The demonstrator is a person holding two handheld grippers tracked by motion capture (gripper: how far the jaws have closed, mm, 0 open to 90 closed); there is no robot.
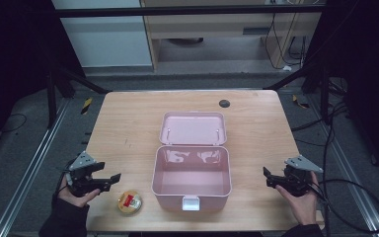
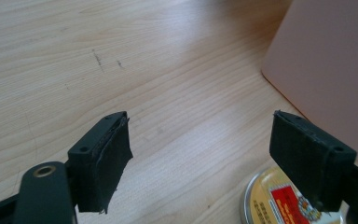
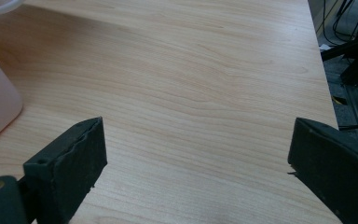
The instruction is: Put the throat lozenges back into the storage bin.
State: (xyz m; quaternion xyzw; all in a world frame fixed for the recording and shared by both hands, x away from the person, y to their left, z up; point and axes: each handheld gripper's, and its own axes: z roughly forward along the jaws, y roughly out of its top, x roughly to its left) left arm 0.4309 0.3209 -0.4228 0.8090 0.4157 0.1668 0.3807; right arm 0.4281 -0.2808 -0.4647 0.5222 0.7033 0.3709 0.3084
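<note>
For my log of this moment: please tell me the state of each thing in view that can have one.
Pink box: open, lid folded back, inside empty.
Round tin: closed, lying flat on the table, beside the box.
Left tongs: open, holding nothing.
Right tongs: open, holding nothing.

Wooden table (image 1: 128,123), open pink box (image 1: 191,177), round yellow tin (image 1: 130,203), dark grommet (image 1: 224,103)

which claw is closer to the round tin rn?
Left. The left claw sits open just beside the round tin, which lies at the table's near edge. The right claw is open across the pink box, far from it.
</note>
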